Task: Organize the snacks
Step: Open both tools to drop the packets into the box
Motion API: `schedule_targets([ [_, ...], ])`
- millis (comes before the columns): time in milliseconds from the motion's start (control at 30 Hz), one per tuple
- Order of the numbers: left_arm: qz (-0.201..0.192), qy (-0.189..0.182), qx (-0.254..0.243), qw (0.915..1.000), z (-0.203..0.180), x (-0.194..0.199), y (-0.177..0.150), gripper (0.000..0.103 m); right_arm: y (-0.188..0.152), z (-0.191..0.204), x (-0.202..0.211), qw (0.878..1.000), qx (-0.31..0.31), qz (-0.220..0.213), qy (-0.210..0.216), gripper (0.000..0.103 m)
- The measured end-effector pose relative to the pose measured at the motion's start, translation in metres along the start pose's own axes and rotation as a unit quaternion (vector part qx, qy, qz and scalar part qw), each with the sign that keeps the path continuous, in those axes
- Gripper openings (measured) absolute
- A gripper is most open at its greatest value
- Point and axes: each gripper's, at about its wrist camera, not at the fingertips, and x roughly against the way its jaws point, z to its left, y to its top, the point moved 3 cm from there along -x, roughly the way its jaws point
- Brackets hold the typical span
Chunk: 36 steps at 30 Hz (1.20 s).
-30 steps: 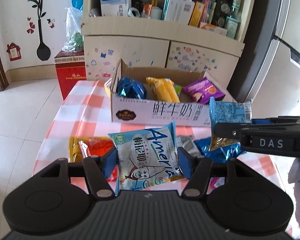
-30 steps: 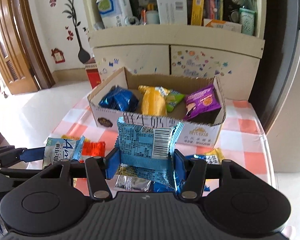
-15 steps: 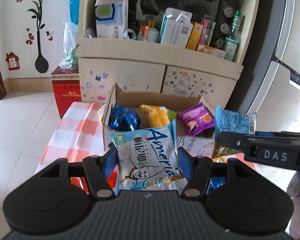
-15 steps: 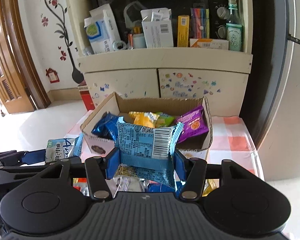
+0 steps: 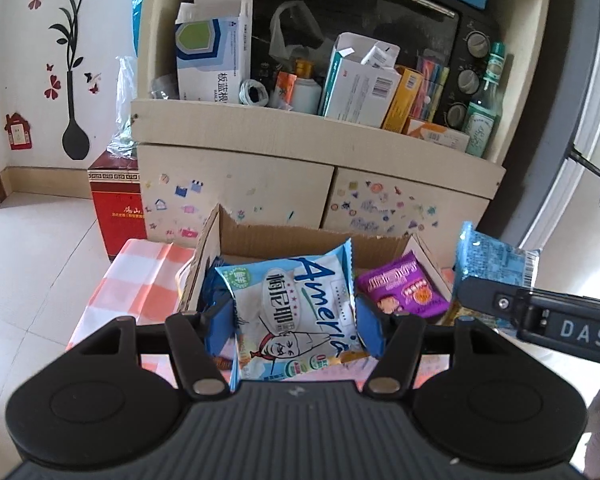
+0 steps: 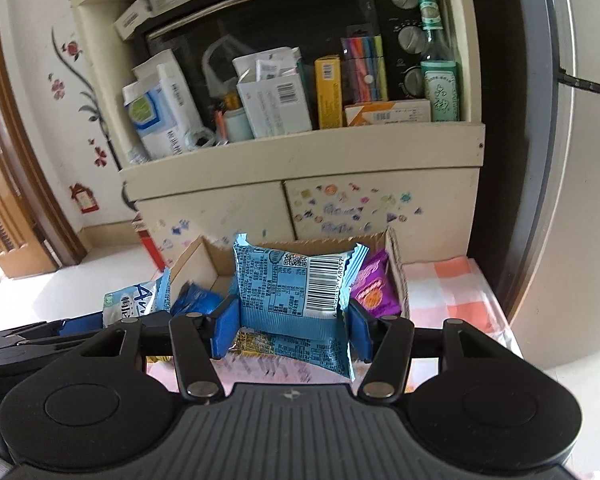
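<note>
Left wrist view: my left tongs are clamped on the white-and-blue snack packet, pads pressing on both its sides, and I hold it in the air at the near edge of the cardboard box. A purple packet already lies in the box's right end. At the right edge I see the right tongs carrying the blue packet.

Right wrist view: my right tongs grip the blue packet by its sides, barcode up, also in front of the box. A dark blue packet and the purple one sit inside. I judge the sorting partly done: these two packets are not yet dropped in, and a few wrappers seem to lie on the checked desk beneath.
</note>
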Motion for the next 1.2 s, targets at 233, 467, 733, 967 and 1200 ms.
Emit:
schedule_targets([
  [233, 0.005, -0.001, 0.009, 0.9999, 0.003, -0.038, 0.017, 0.062, 0.013, -0.010, -0.027, 0.999, -0.041, 0.004, -0.002, 0.063],
  [467, -0.006, -0.005, 0.020, 0.9998, 0.008, -0.073, 0.032, 0.072, 0.021, -0.018, -0.055, 0.997, -0.078, -0.018, -0.011, 0.071],
  [733, 0.006, 0.002, 0.004, 1.0000, 0.008, -0.074, 0.028, 0.084, 0.023, -0.028, -0.056, 0.994, -0.111, -0.008, -0.006, 0.090],
  [967, -0.014, 0.005, -0.004, 0.9999, 0.005, -0.056, 0.032, 0.094, 0.025, -0.028, -0.040, 0.994, -0.109, -0.007, 0.008, 0.092],
  [1200, 0.008, 0.023, 0.017, 0.9995, 0.016, -0.064, 0.024, 0.094, 0.024, -0.025, -0.039, 0.997, -0.081, 0.007, 0.011, 0.094],
])
